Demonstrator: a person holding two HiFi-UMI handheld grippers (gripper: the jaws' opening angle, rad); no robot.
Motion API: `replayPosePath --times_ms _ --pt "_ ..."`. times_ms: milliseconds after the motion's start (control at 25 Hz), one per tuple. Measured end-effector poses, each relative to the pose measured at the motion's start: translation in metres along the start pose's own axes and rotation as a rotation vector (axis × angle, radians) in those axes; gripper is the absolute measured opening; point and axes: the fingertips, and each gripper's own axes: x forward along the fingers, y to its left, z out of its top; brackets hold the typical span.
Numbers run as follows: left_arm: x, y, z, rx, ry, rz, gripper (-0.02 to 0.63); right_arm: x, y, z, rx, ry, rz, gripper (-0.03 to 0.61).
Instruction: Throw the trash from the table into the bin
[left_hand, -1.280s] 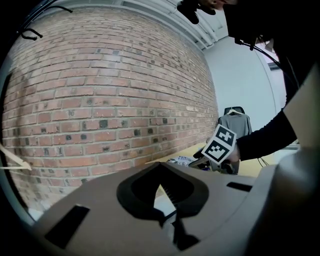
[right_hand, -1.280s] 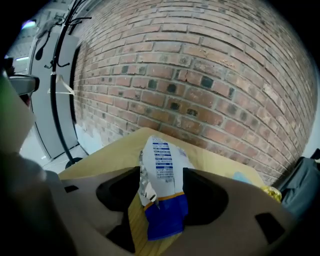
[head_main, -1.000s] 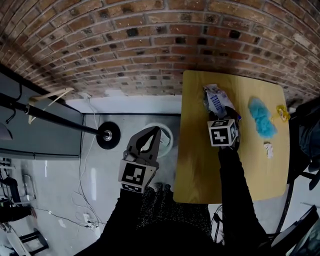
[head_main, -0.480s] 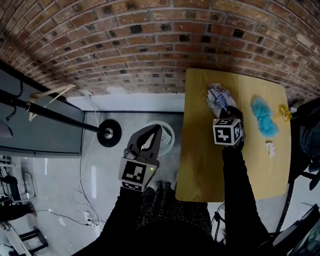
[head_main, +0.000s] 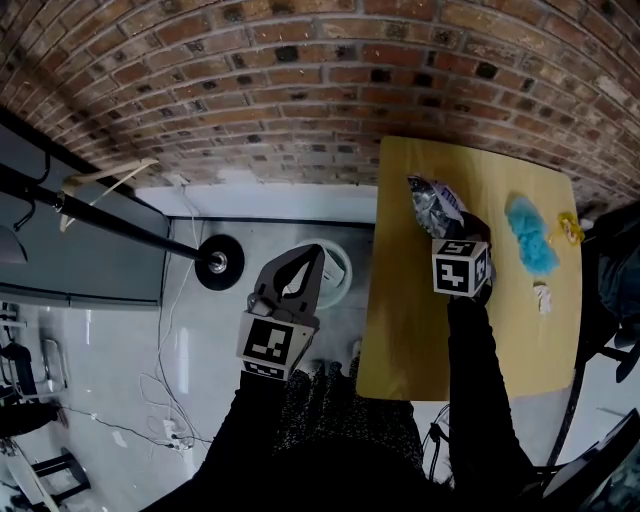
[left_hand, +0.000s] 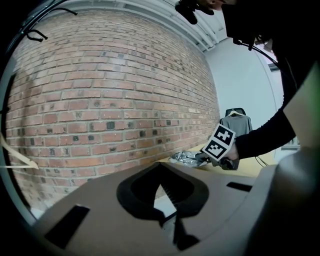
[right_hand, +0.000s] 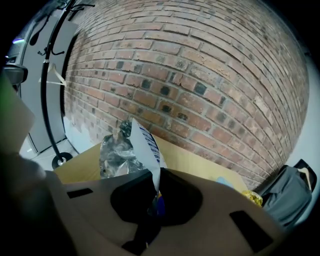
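The step in hand looks like lifting the crisp bag (right_hand: 122, 150) off the counter (head_main: 410, 330) to carry it to the bin (head_main: 340, 272). To do it well, the person should keep the grip firm and raise the bag until its crumpled body clears the counter. It can then swing across to the bin, which stands on the floor just beside the counter; light foil can slip, so a steady carry seems wise.

The left gripper (head_main: 312, 262), out over the floor by the bin, has its jaws together and holds nothing. The right gripper (right_hand: 154, 175) has just been closing its jaws, and they pinch the bag's edge. Farther along the counter lie a blue tuft (head_main: 527, 235), a small white scrap (head_main: 540, 297) and a yellow scrap (head_main: 567, 228).
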Motion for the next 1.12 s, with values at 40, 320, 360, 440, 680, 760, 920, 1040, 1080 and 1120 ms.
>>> replayPosePath --times_ms 40,320,360,440,680,760,920,1040,1080,1120 --pt "-0.003 0.002 0.000 -0.002 -0.001 0.004 0.006 -0.003 0.001 0.003 0.003 -0.006 0.000 0.011" --pt "-0.022 0.018 -0.001 -0.017 -0.014 0.031 0.006 -0.029 0.022 0.029 0.030 -0.066 0.026 0.011" --pt "-0.026 0.022 -0.001 -0.019 -0.018 0.036 0.006 -0.033 0.028 0.033 0.034 -0.076 0.037 0.011" --pt "-0.035 0.030 0.000 -0.023 -0.024 0.049 0.006 -0.041 0.039 0.041 0.034 -0.094 0.055 0.011" --pt "-0.065 0.053 -0.003 -0.028 -0.038 0.083 0.006 -0.068 0.082 0.069 0.046 -0.165 0.101 0.011" --pt "-0.076 0.061 -0.005 -0.029 -0.043 0.092 0.006 -0.076 0.100 0.078 0.047 -0.182 0.117 0.011" --pt "-0.100 0.078 -0.010 -0.031 -0.045 0.105 0.006 -0.092 0.138 0.091 0.042 -0.200 0.147 0.011" --pt "-0.116 0.090 -0.013 -0.037 -0.052 0.114 0.006 -0.103 0.170 0.095 0.018 -0.205 0.174 0.011" --pt "-0.121 0.093 -0.014 -0.038 -0.056 0.115 0.006 -0.107 0.182 0.096 0.008 -0.208 0.184 0.011" --pt "-0.126 0.096 -0.015 -0.038 -0.060 0.115 0.006 -0.111 0.193 0.097 0.002 -0.210 0.195 0.011"
